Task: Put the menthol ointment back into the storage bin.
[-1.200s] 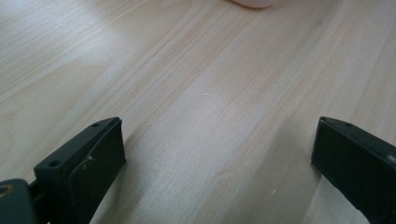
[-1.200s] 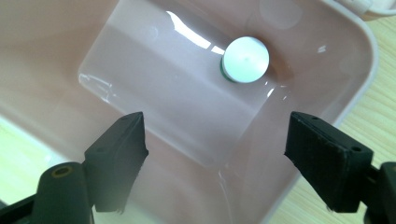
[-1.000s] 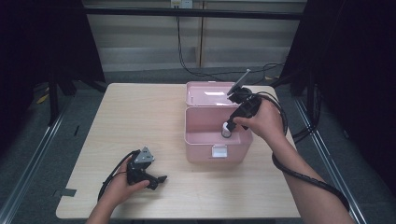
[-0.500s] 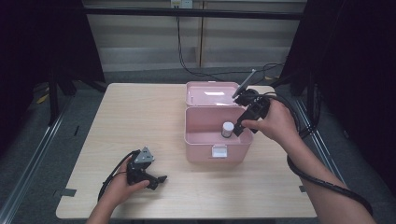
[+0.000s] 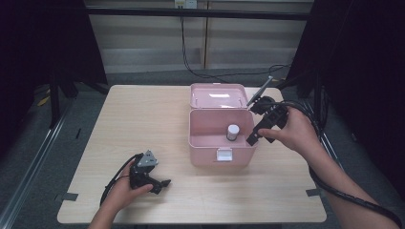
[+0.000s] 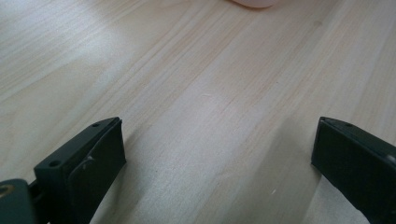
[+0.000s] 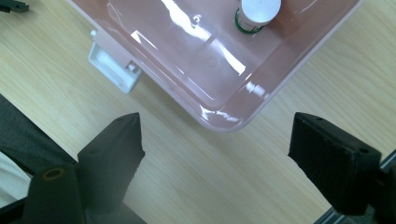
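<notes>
- The small white-capped bottle already stands upright inside the open pink box, near its right wall; by the look of it, the lid is not yet shut
- The right gripper sits at the box's right wall, just beside the bottle; its jaws have just been opening and stand wide with nothing between them
- The left gripper rests on the surface, well left of the box, jaws open and empty
</notes>
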Available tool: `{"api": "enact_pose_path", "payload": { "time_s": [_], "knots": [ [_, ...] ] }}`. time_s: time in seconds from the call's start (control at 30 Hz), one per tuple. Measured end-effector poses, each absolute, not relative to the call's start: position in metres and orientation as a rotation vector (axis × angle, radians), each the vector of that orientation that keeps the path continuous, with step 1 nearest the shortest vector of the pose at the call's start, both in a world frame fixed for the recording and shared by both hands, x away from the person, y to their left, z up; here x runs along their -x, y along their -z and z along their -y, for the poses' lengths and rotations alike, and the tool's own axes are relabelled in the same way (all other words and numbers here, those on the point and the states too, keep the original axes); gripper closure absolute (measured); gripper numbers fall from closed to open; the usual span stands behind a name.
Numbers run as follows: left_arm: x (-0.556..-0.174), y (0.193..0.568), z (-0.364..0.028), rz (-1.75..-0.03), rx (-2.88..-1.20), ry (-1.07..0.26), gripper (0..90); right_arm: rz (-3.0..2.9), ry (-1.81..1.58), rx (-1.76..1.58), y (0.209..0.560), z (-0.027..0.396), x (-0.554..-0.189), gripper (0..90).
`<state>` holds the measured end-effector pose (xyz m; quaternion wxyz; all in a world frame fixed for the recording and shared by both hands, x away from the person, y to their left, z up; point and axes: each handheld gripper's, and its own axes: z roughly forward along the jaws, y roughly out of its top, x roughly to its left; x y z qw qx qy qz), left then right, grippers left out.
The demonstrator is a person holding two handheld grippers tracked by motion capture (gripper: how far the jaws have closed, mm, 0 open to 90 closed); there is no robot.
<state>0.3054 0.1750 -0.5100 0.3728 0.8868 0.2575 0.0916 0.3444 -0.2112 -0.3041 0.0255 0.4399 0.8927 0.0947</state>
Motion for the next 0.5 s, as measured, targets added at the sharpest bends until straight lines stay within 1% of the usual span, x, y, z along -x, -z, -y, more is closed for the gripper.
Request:
{"api": "enact_pose_path", "payload": {
  "time_s": [0.5],
  "knots": [
    [-0.305, 0.51, -0.175, -0.657, -2.276, -0.234, 2.2, -2.788, -0.375, -1.319, 0.326, 0.235, -0.319, 16.1]
  ]
}}
